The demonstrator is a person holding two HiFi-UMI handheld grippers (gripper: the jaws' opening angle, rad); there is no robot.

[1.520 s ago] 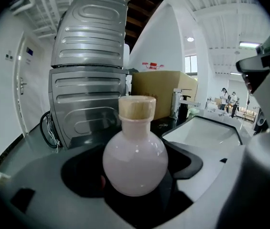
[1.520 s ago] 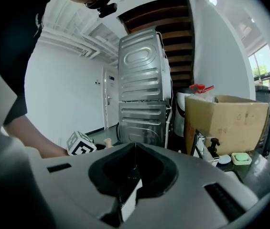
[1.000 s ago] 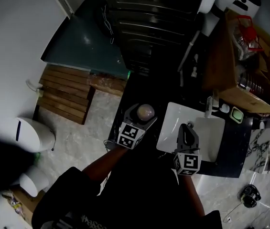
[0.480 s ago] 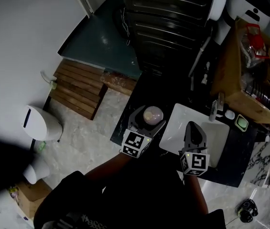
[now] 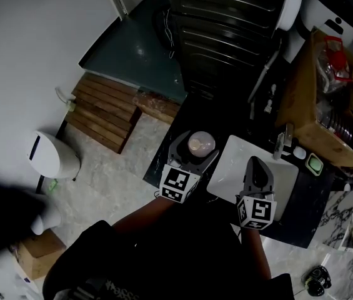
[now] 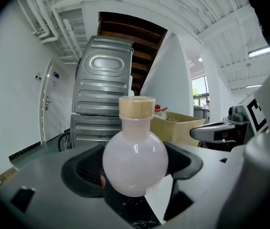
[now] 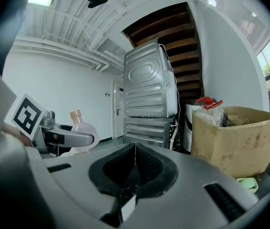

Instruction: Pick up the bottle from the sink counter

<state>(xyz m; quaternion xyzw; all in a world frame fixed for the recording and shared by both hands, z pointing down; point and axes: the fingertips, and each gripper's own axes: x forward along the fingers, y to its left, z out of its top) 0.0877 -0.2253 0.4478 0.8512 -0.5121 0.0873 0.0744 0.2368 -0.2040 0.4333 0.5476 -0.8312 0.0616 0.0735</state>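
A round, pale pink bottle [image 6: 135, 156] with a wooden cork sits between the jaws of my left gripper [image 6: 135, 180], which is shut on its belly. In the head view the bottle [image 5: 200, 144] and left gripper [image 5: 193, 150] are over the black counter [image 5: 164, 164], just left of the white sink [image 5: 229, 180]. Whether the bottle touches the counter I cannot tell. My right gripper [image 5: 258, 172] hovers over the sink, and its jaws [image 7: 134, 151] are shut together with nothing between them. In the right gripper view the bottle [image 7: 80, 122] shows at the left.
A faucet [image 5: 280, 142] and a green soap dish [image 5: 315, 162] stand behind the sink. A cardboard box [image 5: 326, 105] of items is at the right. A grey metal appliance [image 5: 226, 30] rises behind the counter. On the floor lie a wooden mat [image 5: 104, 119] and a white bin [image 5: 51, 156].
The head view has shifted, so the scene sits lower and further right. The left gripper keeps its hold on the bottle. The right gripper stays shut over the sink.
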